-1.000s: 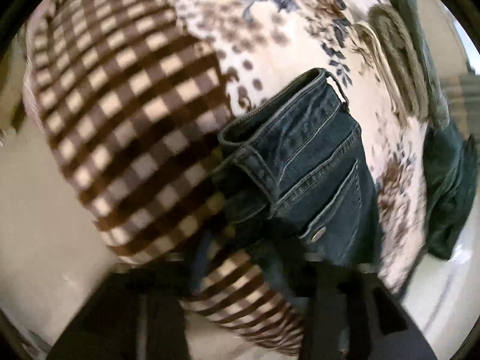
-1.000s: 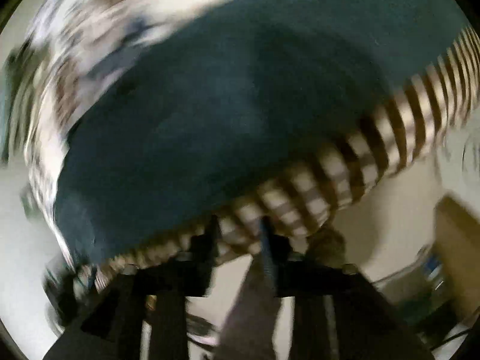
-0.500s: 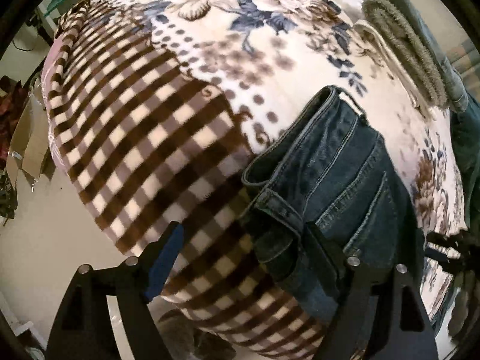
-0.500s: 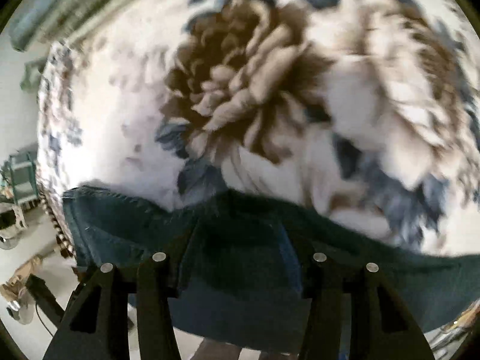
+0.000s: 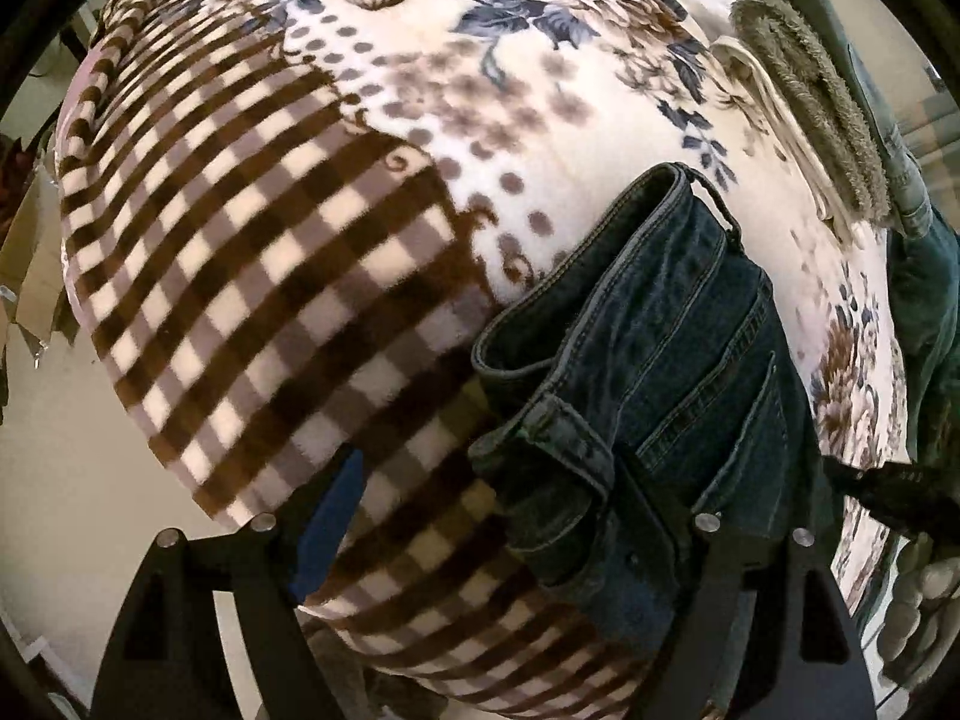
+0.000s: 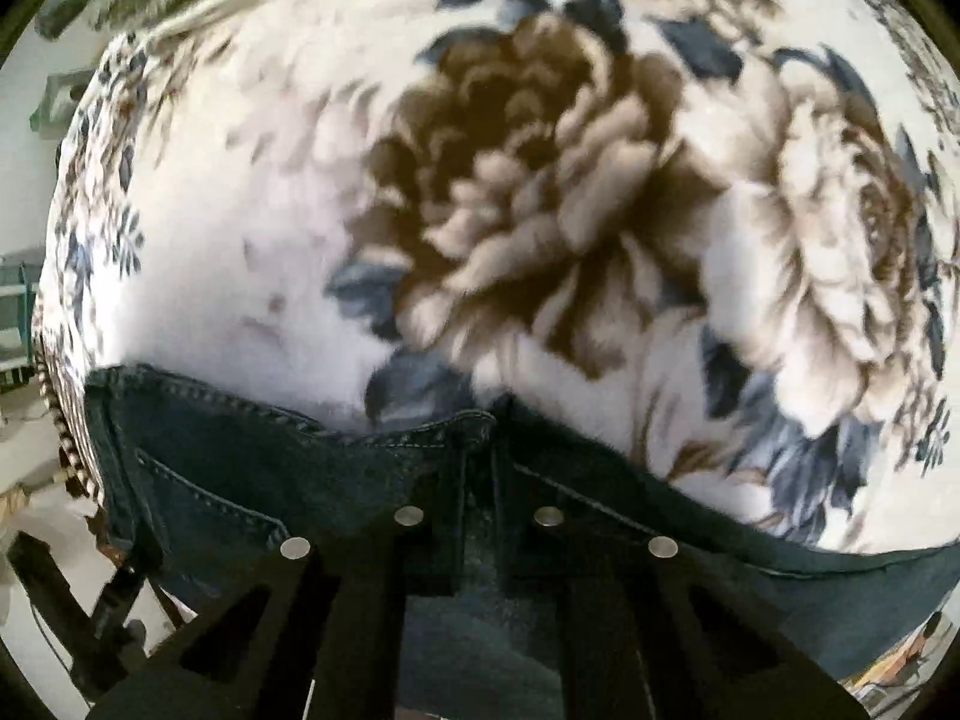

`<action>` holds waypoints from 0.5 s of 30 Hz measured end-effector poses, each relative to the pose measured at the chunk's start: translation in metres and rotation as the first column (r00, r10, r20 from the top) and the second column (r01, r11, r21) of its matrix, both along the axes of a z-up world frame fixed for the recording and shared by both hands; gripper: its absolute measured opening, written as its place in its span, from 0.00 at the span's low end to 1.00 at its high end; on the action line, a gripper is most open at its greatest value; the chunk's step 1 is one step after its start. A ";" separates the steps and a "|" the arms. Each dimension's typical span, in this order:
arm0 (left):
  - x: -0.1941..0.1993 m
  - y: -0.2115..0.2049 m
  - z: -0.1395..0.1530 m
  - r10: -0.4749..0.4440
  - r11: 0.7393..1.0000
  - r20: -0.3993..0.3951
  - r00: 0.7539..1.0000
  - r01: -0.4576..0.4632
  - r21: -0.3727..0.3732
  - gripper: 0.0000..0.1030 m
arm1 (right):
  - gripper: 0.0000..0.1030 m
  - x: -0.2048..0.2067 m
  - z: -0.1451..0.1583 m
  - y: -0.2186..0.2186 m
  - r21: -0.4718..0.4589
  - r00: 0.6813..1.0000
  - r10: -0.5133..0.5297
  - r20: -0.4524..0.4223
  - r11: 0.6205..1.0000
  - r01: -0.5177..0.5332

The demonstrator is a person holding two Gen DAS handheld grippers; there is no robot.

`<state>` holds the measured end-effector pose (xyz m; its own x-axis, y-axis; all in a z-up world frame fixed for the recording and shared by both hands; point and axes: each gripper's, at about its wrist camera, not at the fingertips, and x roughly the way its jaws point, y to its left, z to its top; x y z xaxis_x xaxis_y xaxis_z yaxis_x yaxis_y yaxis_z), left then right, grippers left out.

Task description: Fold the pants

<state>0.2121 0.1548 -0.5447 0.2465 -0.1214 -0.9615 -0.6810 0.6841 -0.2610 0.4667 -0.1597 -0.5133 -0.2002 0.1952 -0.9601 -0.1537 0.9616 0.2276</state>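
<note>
The jeans [image 5: 672, 324] lay on the blanket [image 5: 288, 228] near its edge; a folded towel [image 5: 810, 102] lay beyond them.

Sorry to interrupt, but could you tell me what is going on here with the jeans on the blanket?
A person with a hand-held gripper in each hand is folding dark blue jeans on a floral and checked blanket. The left hand-held gripper is open, its fingers either side of the waistband end. The right hand-held gripper is nearly closed, pinching the upper denim edge. The jeans lie bunched rather than flat, so the fold looks unfinished. Other garments lie at the blanket's far edge.
</note>
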 end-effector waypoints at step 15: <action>-0.010 -0.004 0.010 -0.059 0.998 -0.001 0.998 0.059 -0.008 0.77 | 0.22 -0.020 -0.005 0.023 -0.147 0.963 0.269 0.003 0.953 -0.266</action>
<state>0.2020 0.1506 -0.5345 0.2377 -0.1430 -0.9608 -0.6399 0.7211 -0.2656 0.4465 -0.1364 -0.5184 -0.2035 -0.0028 -0.9791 -0.4134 0.9068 0.0833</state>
